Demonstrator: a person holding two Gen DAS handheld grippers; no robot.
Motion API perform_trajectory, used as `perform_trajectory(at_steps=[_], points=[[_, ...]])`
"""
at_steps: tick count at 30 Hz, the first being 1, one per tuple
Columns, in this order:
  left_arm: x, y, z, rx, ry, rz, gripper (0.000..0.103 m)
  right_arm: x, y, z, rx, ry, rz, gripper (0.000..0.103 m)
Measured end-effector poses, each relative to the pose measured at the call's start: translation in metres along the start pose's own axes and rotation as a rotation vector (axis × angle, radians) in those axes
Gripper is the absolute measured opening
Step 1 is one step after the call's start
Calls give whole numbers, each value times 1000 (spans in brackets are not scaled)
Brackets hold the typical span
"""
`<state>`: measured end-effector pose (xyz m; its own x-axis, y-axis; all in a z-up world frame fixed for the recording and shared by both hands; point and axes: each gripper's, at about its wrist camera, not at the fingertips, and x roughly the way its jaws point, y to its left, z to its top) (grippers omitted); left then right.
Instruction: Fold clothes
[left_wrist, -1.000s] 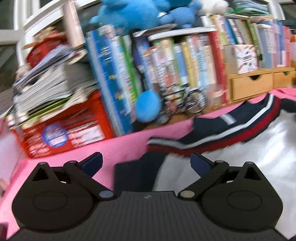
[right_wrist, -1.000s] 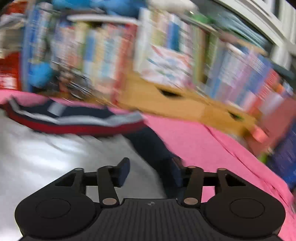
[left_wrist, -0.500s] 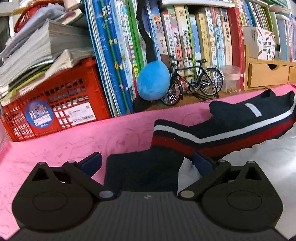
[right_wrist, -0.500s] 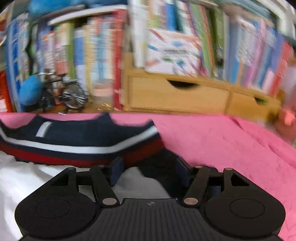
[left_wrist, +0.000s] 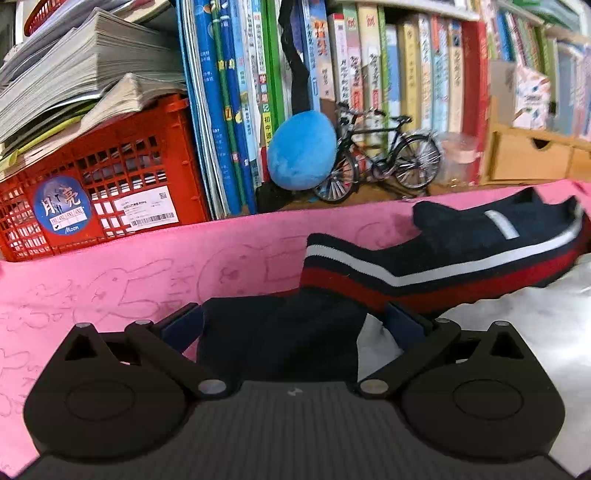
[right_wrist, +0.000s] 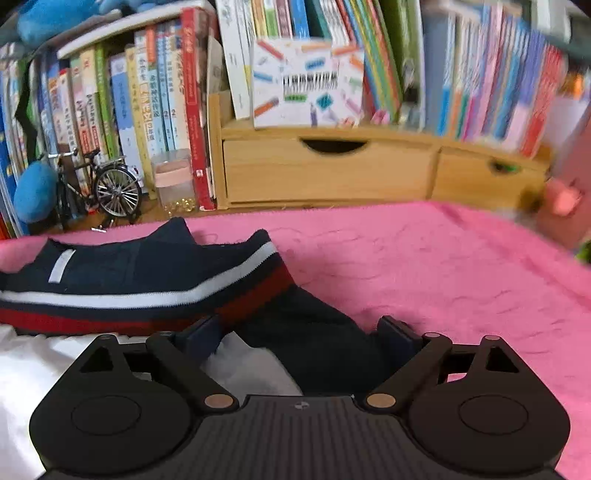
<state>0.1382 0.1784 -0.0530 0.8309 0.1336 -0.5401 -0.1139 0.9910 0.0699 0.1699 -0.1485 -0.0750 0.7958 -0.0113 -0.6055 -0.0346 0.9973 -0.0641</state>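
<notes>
Found the navy knitted sweater with white and red stripes and a pale body (left_wrist: 424, 258) lying flat on the pink plush cover (left_wrist: 147, 266), collar toward the shelf. Noted the knit as thick and soft, stripes unwrinkled, with the white neck label showing. Saw the left navy sleeve (left_wrist: 277, 339) lying between the wide-set jaws of the left tool (left_wrist: 291, 325), pads apparently clear of the cloth. Caught the right tool (right_wrist: 299, 336) with jaws opening around the right navy sleeve (right_wrist: 317, 339), probably to lay it by the body for a sleeve fold. Beyond, spotted a red plastic crate (left_wrist: 129, 166), a black model bicycle (left_wrist: 380, 155) and upright rows of books (right_wrist: 155, 92).
</notes>
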Motion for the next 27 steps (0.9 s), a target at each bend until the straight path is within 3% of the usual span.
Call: perform_trajectory(at_steps=[2,4,8,11,13,17,19,25,27], points=[[-21,5,-2,-35,-24,0,103,-38,10,-6,-44,-38,23,88],[-52,4,-5,-64,-79,-49,103,-78,19,-13,-92,-81,89,91],[-102,-35,-20,68,-165,-118,103,-139,50,-47,-195,-121,176,97],[-120,-75,-29,201,-134,-118,103,-149,72,-71,-255,-74,130,97],[-114,-98,-36,268,-100,-111,103,-146,78,-82,-244,-45,103,97],[-87,-122,-43,320,-10,-61,103,-139,61,-92,-47,2,150,102],[-72,-124,-42,297,13,-40,103,-137,57,-92,-23,12,164,103],[-24,-117,-15,90,131,25,103,-137,54,-93,-13,15,177,103],[-11,-124,-6,119,122,69,103,-137,55,-93,-16,14,175,103]])
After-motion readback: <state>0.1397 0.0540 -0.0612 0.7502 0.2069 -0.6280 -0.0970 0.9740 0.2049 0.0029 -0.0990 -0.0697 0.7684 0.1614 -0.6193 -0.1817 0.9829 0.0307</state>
